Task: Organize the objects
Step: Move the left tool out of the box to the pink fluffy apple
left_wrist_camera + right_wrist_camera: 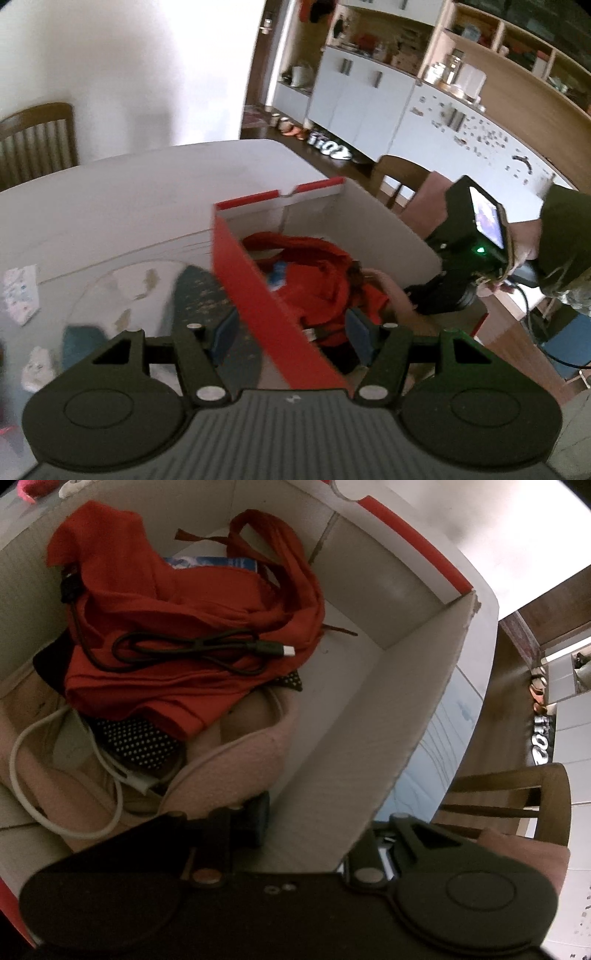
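Observation:
A red-and-white cardboard box (pixel 255 280) stands on the table; it also shows in the right wrist view (pixel 406 709). Inside lie a red garment (pixel 192 602), a black USB cable (pixel 192 650), a white cable (pixel 66 775), a pink fleece item (pixel 236 771) and a dotted black cloth (pixel 140 742). My left gripper (pixel 291 328) straddles the box's red left wall, its fingers wide apart. My right gripper (pixel 317 819) straddles the box's white right wall, one finger (pixel 258 819) inside; the other finger is hidden. The right gripper's body shows in the left wrist view (pixel 469 243).
A white table (pixel 129 192) carries a teal speckled cloth (pixel 199 295) and small white items (pixel 22 295) left of the box. Wooden chairs (pixel 37 136) (pixel 517 805) stand around. White cabinets (pixel 369 96) and shoes (pixel 328 146) line the far wall.

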`<state>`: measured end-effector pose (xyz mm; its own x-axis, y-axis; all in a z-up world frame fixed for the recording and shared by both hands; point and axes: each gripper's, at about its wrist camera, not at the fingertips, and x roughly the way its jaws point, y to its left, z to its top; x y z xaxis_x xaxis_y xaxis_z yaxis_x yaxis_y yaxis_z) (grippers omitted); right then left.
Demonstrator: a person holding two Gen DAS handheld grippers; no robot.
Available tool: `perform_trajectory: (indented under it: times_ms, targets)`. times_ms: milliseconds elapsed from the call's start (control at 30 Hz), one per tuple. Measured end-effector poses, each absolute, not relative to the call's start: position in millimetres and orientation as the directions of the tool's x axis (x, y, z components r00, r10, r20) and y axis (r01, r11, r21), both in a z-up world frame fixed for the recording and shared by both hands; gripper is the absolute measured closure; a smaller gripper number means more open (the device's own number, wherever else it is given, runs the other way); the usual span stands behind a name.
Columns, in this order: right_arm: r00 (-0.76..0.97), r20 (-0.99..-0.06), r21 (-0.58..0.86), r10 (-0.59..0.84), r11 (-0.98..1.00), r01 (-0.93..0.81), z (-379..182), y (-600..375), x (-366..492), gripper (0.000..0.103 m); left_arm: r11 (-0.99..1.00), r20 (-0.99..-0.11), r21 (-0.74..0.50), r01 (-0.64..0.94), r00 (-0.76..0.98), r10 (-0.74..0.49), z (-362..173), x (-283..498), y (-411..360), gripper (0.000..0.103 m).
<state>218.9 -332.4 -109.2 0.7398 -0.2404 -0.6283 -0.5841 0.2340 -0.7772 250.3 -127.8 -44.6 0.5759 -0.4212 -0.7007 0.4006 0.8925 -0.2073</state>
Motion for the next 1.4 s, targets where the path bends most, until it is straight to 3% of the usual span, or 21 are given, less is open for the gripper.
perform_trajectory:
  times_ms: [67,267,533,633,733,900,1400]
  targets:
    - [0.738,-0.630,-0.776,-0.243,0.237,-0.584,-109.2,-332.4,218.2,0.082,0.904,-0.696,-0.205,0.374,0.594,-0.403,-43.3,245.6,-113.1,0.029]
    - [0.733,-0.627,-0.779,-0.264,0.243,-0.578,-109.7,-333.7,231.4,0.081,0.952,-0.701,-0.156,0.263,0.649,-0.294,-41.8,235.0,-65.3,0.018]
    - [0.724,-0.626,-0.779,-0.289,0.260,-0.570,-107.1,-328.0,234.9,0.081,0.992,-0.725,-0.098,0.080,0.677,-0.126,-49.7,231.7,7.8,0.012]
    - [0.722,-0.625,-0.781,-0.298,0.264,-0.566,-107.8,-322.8,234.8,0.081,0.998,-0.722,-0.064,-0.003,0.690,-0.044,-52.6,232.5,36.6,0.000]
    - [0.718,-0.625,-0.780,-0.306,0.270,-0.564,-107.7,-321.4,236.6,0.081,0.995,-0.729,-0.009,-0.097,0.682,0.060,-58.9,237.8,65.1,0.000]
    - [0.711,-0.624,-0.781,-0.324,0.281,-0.558,-107.1,-322.5,241.9,0.081,0.979,-0.758,-0.004,-0.206,0.639,0.132,-78.0,252.7,108.6,0.000]
    - [0.699,-0.619,-0.784,-0.358,0.316,-0.533,-109.2,-321.7,251.2,0.080,0.957,-0.846,0.000,-0.290,0.510,0.155,-142.7,299.5,158.6,0.000]
